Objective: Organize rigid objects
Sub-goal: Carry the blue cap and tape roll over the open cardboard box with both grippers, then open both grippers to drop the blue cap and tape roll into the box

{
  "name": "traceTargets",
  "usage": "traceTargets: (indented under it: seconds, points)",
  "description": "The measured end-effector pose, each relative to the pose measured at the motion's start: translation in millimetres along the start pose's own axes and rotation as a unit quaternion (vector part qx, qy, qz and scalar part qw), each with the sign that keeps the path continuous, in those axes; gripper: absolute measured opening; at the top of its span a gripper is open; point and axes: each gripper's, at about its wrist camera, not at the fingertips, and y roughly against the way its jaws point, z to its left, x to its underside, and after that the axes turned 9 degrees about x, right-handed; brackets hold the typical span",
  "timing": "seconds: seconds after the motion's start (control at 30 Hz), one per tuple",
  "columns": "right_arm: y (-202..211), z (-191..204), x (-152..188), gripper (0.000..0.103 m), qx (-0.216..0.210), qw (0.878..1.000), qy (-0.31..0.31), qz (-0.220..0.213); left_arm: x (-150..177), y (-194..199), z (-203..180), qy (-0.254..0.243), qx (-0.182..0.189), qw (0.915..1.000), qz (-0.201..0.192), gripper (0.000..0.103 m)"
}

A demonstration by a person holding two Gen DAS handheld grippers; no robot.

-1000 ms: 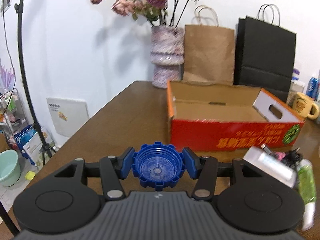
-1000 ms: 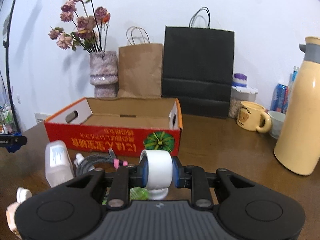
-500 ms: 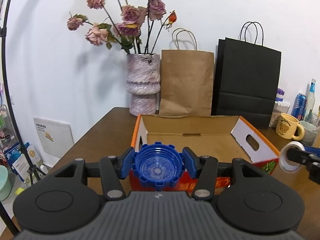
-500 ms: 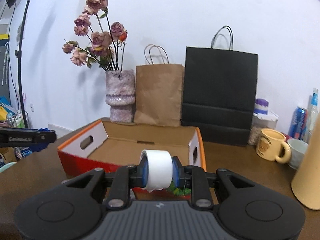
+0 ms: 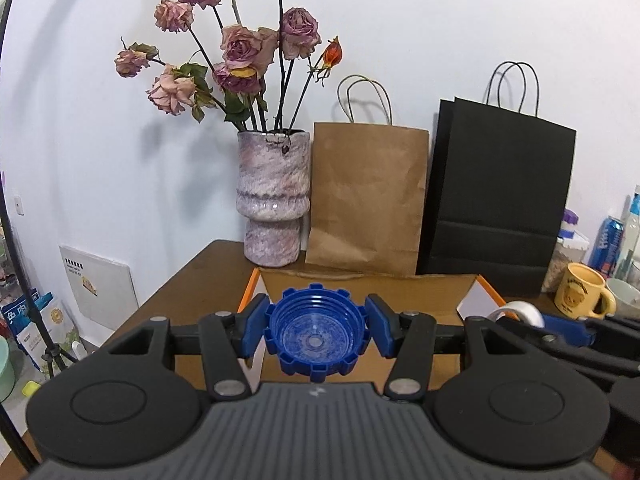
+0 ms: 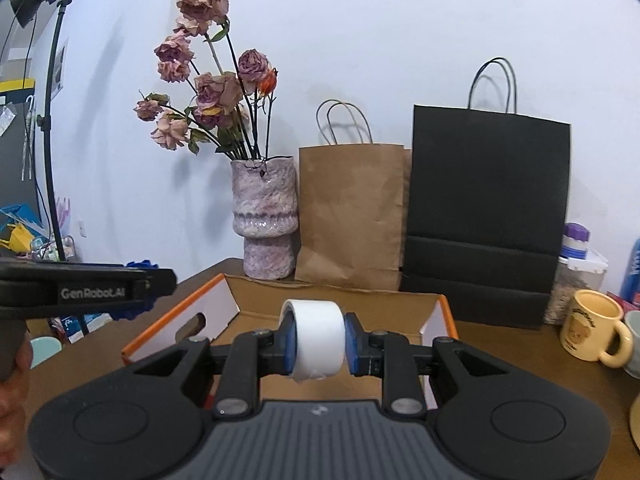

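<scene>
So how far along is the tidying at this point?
Nothing shows as put away yet: the visible part of the box floor is bare. In hand: the left tool grips a blue cap, and the right tool grips a white tape roll, both held over the box's near side. Left: release both inside. Whether other items are waiting cannot be seen.

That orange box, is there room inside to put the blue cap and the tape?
Yes. The box floor shows bare cardboard from its left wall to its right wall. The table right of the box, before the yellow mug, is bare too. Behind the box it is crowded: vase, brown bag, black bag.
</scene>
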Motion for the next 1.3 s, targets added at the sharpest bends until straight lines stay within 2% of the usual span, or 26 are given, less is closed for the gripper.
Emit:
traceTargets:
  seconds: [0.4, 0.77, 1.1, 1.13, 1.17, 1.2, 1.23, 1.27, 1.3]
  points:
    - [-65, -5, -17, 0.023, -0.015, 0.999, -0.019, 0.033, -15, -57, 16, 0.042, -0.023, 0.9988, 0.01, 0.054]
    - [-114, -10, -5, 0.023, -0.016, 0.996, -0.03, 0.08, 2, -113, 28, 0.045, -0.041, 0.995, 0.08, 0.054]
    - [-128, -7, 8, 0.024, 0.0, 0.994, -0.015, 0.108, 14, -127, 25, 0.03, -0.031, 0.9922, 0.117, 0.054]
    - [-127, -8, 8, 0.027, 0.003, 0.994, -0.011, 0.108, 14, -125, 25, 0.027, -0.029, 0.9927, 0.114, 0.058]
    - [-128, -8, 8, 0.04, 0.008, 0.994, -0.008, 0.11, 14, -124, 24, 0.025, -0.025, 0.9932, 0.111, 0.062]
    - [-128, -8, 9, 0.05, 0.015, 0.993, -0.004, 0.113, 13, -122, 23, 0.024, -0.018, 0.9939, 0.106, 0.073]
    - [-129, -7, 9, 0.075, 0.023, 0.993, 0.001, 0.114, 12, -119, 23, 0.022, -0.019, 0.9945, 0.101, 0.084]
    - [-129, -7, 10, 0.091, 0.029, 0.993, 0.006, 0.114, 11, -118, 23, 0.02, -0.019, 0.995, 0.096, 0.086]
    - [-128, -8, 10, 0.094, 0.033, 0.993, 0.008, 0.113, 10, -117, 23, 0.017, -0.018, 0.9954, 0.092, 0.087]
